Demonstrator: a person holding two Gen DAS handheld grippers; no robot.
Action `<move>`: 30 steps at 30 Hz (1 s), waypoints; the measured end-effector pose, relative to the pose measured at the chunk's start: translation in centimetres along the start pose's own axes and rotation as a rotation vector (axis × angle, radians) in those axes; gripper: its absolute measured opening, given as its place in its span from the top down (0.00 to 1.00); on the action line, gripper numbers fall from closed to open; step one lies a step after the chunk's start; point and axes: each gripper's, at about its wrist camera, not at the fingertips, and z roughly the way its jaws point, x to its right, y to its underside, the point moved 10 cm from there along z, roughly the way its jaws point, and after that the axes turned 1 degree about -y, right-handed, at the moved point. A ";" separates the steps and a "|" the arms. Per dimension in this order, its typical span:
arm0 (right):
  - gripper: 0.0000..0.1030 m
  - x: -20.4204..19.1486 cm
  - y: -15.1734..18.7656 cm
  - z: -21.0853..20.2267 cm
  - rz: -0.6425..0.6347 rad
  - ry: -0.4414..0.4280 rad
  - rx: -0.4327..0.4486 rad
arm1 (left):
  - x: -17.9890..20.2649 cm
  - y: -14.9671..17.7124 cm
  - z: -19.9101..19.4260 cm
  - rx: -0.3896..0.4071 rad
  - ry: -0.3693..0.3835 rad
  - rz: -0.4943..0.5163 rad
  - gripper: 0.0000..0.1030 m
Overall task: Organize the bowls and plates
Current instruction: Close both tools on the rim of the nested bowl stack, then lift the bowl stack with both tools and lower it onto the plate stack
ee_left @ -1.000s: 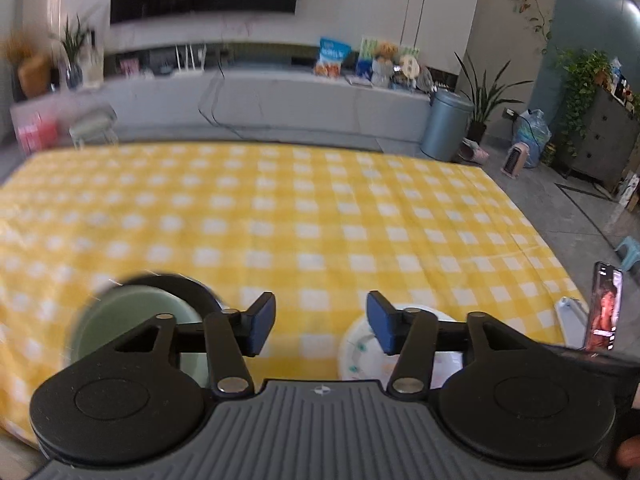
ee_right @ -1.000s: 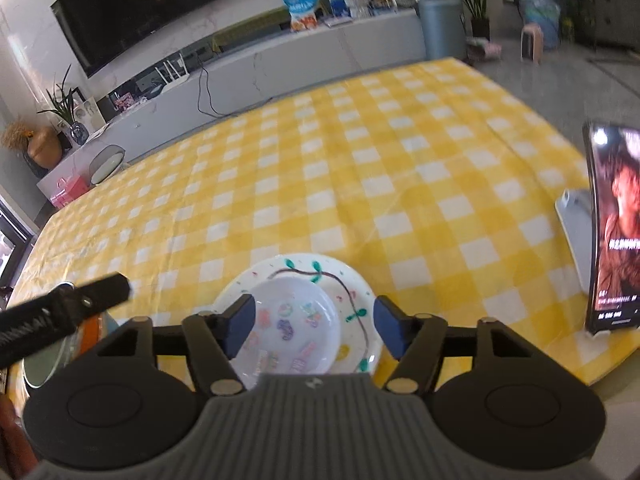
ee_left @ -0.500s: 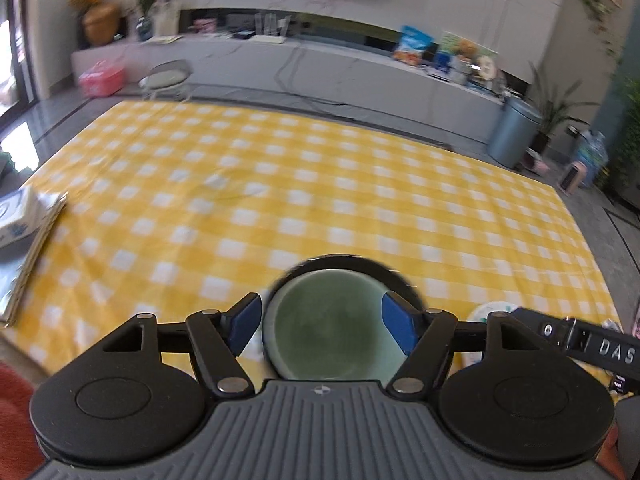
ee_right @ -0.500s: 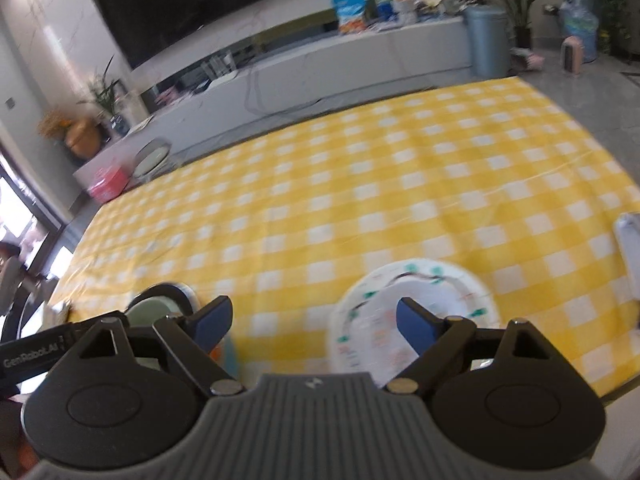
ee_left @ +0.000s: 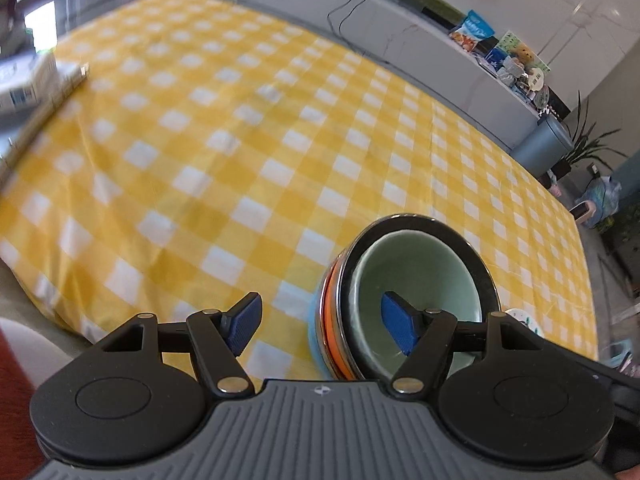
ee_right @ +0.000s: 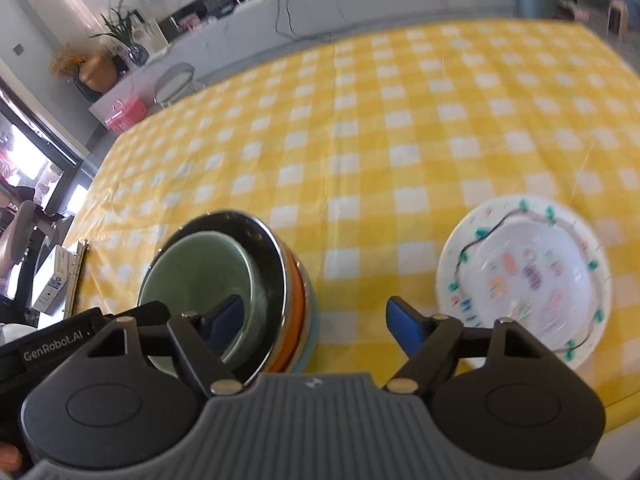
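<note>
On the near edge of the tabletop [ee_left: 280,168], the bowl stack [ee_left: 404,300] (green bowl inside a dark-rimmed one, orange and blue beneath) now sits off to the right of the left claw [ee_left: 324,328]; half a second ago it was centred between the pads. Left claw is spread, one pad over the green bowl, nothing pinched. Right claw [ee_right: 316,320] has swung from the patterned plate [ee_right: 524,280] toward the stack, jaws closing, empty. Looks like both hands are converging on the bowls; plate and its small white bowl stay put.
</note>
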 end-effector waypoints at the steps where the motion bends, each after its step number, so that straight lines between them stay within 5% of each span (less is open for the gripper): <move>1: 0.26 0.0 0.1 0.5 0.009 -0.003 -0.013 | 0.0 0.1 0.3 -0.008 0.007 -0.010 0.24; 10: 0.33 -0.4 0.7 3.4 0.054 -0.042 -0.077 | -0.4 0.9 3.2 -0.085 0.028 -0.067 0.32; 22: 0.45 -0.4 0.8 5.6 0.184 -0.186 -0.118 | 0.0 0.6 4.8 -0.106 0.161 -0.176 0.40; 30: 0.47 -0.1 0.8 5.6 0.206 -0.204 -0.116 | 0.2 0.7 4.8 -0.092 0.166 -0.160 0.40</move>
